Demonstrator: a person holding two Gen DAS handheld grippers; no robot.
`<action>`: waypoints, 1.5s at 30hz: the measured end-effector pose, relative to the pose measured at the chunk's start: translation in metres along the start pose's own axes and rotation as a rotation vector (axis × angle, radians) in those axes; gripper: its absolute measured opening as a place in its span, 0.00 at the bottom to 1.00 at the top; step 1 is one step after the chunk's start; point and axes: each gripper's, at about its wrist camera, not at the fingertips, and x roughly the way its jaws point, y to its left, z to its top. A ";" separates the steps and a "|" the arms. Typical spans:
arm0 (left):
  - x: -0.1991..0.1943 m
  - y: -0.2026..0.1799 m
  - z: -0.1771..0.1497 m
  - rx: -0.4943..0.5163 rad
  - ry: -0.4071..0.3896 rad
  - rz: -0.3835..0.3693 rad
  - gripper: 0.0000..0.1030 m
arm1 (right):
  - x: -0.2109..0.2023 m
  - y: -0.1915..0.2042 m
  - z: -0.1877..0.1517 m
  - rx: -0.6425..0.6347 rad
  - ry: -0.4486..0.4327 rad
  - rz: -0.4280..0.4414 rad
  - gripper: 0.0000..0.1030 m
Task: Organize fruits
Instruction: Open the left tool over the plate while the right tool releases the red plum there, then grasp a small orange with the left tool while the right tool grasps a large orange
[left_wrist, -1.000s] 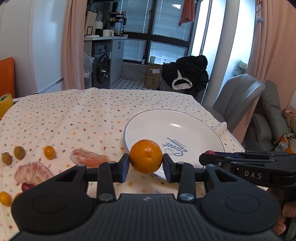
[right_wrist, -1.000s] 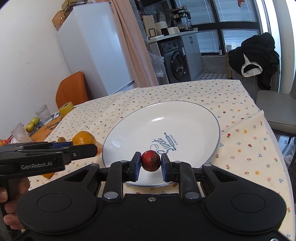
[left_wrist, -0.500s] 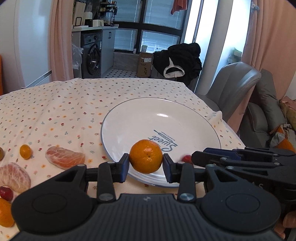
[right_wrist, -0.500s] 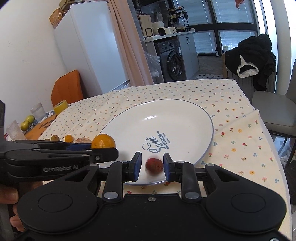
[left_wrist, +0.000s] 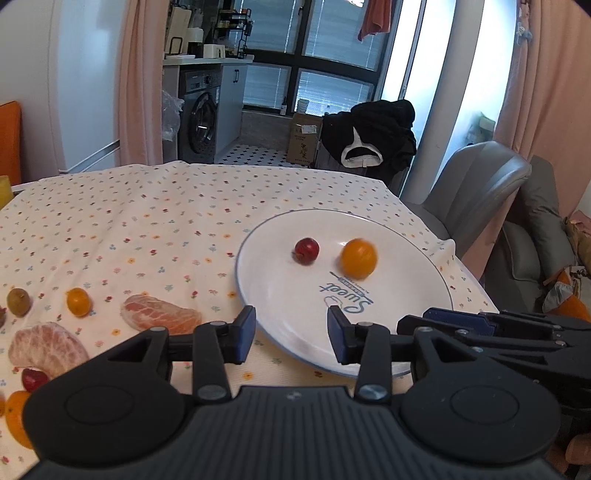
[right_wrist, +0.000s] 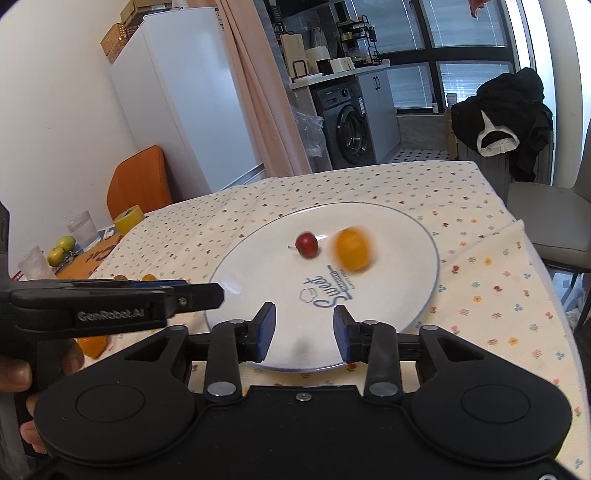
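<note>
Evidently both grippers, left gripper (left_wrist: 291, 334) and right gripper (right_wrist: 304, 334), stood apart and empty at the plate's (left_wrist: 280, 295) near edge; loose peeled segment (left_wrist: 160, 317), lengthwise along the tablecloth's (left_wrist: 147, 229) near-left edge, lay nearer the left.

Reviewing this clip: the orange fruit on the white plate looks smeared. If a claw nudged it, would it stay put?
Probably not. The orange fruit is round and motion-blurred in both views, so it is likely rolling. The plate looks smooth and glossy, offering little grip. Its shallow rim may barely stop it, so closing from both sides seems safer than pushing.
</note>
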 end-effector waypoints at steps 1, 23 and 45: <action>-0.003 0.003 0.000 -0.006 -0.003 0.003 0.41 | 0.000 0.002 0.000 -0.002 0.001 0.002 0.38; -0.086 0.079 -0.028 -0.104 -0.116 0.114 0.83 | -0.001 0.065 0.007 -0.054 -0.014 0.061 0.83; -0.131 0.151 -0.063 -0.208 -0.131 0.234 0.91 | 0.017 0.126 -0.001 -0.113 0.070 0.193 1.00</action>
